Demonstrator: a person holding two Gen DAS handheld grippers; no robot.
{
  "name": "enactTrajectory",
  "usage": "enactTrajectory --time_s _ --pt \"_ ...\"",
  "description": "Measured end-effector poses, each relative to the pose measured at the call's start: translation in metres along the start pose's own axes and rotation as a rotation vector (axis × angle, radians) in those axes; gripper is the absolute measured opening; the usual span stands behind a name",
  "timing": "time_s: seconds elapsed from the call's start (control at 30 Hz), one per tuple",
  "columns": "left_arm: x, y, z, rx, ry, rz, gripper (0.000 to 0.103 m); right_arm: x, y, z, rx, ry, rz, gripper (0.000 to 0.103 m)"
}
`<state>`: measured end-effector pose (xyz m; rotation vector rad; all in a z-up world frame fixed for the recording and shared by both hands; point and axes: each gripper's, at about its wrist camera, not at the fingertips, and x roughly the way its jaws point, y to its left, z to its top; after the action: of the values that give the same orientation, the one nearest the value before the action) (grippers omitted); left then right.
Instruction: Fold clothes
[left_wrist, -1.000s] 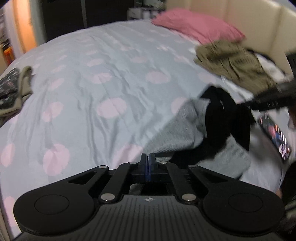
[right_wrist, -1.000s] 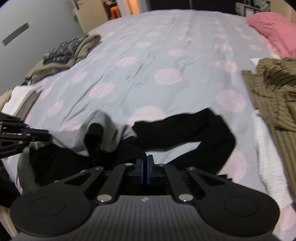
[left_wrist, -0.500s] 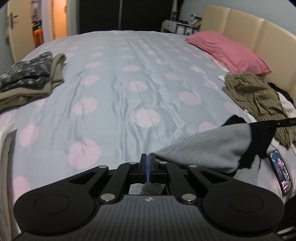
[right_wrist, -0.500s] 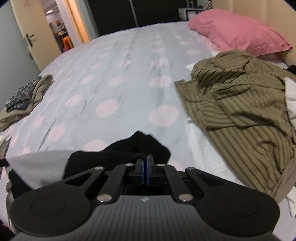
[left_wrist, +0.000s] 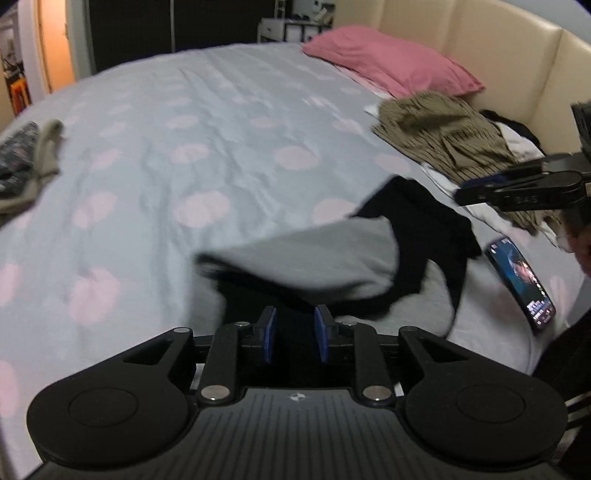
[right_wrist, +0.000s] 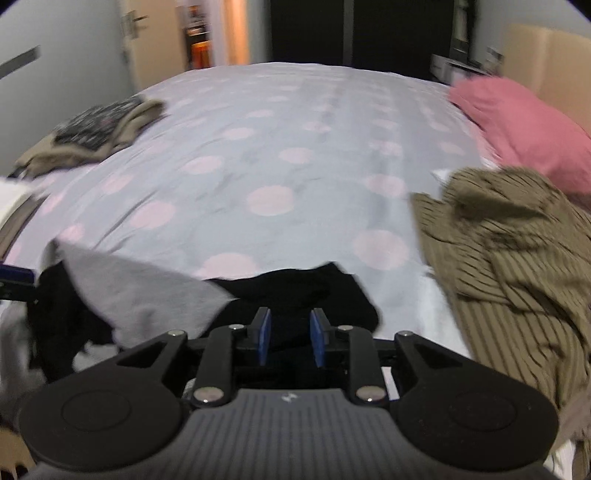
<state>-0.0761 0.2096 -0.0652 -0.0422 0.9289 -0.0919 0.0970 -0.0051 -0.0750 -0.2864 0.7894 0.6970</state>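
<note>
One bed (left_wrist: 207, 155), one pink pillow (left_wrist: 391, 62), one grey-and-black garment (left_wrist: 332, 258) near its front edge.
Two grippers, left (left_wrist: 294, 332) and right (right_wrist: 287, 334), jaws narrowly apart and opening, gripping nothing; one olive striped garment (right_wrist: 517, 258), one phone (left_wrist: 521, 280); dim bedroom.

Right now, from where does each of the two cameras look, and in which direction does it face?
Left wrist: sits on the left hand-held gripper, jaws opening, looks down across the bed at the grey and black garment; the right hand-held gripper enters from the right.
Right wrist: sits on the right hand-held gripper, jaws opening, nothing pinched, faces the same garment and bed; the left one's tip shows at the left edge.
Shared: garment, pink pillow, olive striped clothing.
</note>
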Motion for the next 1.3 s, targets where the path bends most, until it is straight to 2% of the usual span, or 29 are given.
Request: enactTrajectory --time_s 0.07,0.2,0.27,0.33,0.4,0.5,0.6,0.7,0.77,0.83,0.9,0.93,0.97,1.0,1.07,1.13,1.3 --pt "0.011 -0.010 -0.001 -0.003 0.007 0.001 0.023 0.005 0.012 -0.003 -0.045 0.012 0.032 0.027" --pt "0.030 -0.026 -0.004 0.034 -0.004 0.019 0.040 0.016 0.033 -0.010 -0.133 0.038 0.081 0.030" --pt "0.037 -0.034 -0.008 0.112 0.004 0.059 0.042 0.022 0.040 -0.014 -0.169 0.052 0.098 0.037" --pt "0.043 -0.040 -0.012 0.184 0.016 0.097 0.043 0.029 0.045 -0.020 -0.200 0.071 0.116 0.038" --pt "0.047 -0.039 -0.016 0.200 0.041 0.130 0.043 0.036 0.050 -0.025 -0.246 0.091 0.120 0.040" --pt "0.047 -0.027 -0.018 0.154 0.088 0.159 0.044 0.046 0.057 -0.034 -0.319 0.119 0.117 0.047" --pt "0.043 -0.012 -0.022 0.079 0.117 0.146 0.045 0.050 0.060 -0.041 -0.382 0.133 0.120 0.053" --pt "0.041 -0.004 -0.022 0.027 0.123 0.128 0.046 0.052 0.067 -0.046 -0.458 0.120 0.105 0.057" --pt "0.041 -0.001 -0.022 0.001 0.124 0.123 0.046 0.052 0.074 -0.051 -0.534 0.100 0.080 0.063" --pt "0.040 0.001 -0.021 -0.020 0.125 0.120 0.046 0.052 0.080 -0.056 -0.619 0.077 0.054 0.065" --pt "0.041 0.002 -0.021 -0.031 0.126 0.116 0.046 0.052 0.085 -0.060 -0.685 0.057 0.036 0.061" --pt "0.042 0.004 -0.021 -0.033 0.125 0.112 0.043 0.052 0.085 -0.060 -0.689 0.051 0.042 0.049" --pt "0.044 0.005 -0.021 -0.037 0.124 0.108 0.041 0.052 0.084 -0.058 -0.685 0.049 0.047 0.022" --pt "0.045 0.006 -0.020 -0.043 0.122 0.101 0.035 0.053 0.084 -0.057 -0.679 0.045 0.039 0.013" --pt "0.044 0.010 -0.020 -0.068 0.119 0.080 0.024 0.052 0.082 -0.052 -0.660 0.026 0.014 0.011" --pt "0.038 0.013 -0.018 -0.091 0.106 0.069 0.007 0.047 0.077 -0.045 -0.621 -0.008 -0.007 0.009" --pt "0.009 0.020 -0.011 -0.131 0.049 0.058 0.005 0.021 0.050 -0.019 -0.401 -0.114 -0.035 0.009"
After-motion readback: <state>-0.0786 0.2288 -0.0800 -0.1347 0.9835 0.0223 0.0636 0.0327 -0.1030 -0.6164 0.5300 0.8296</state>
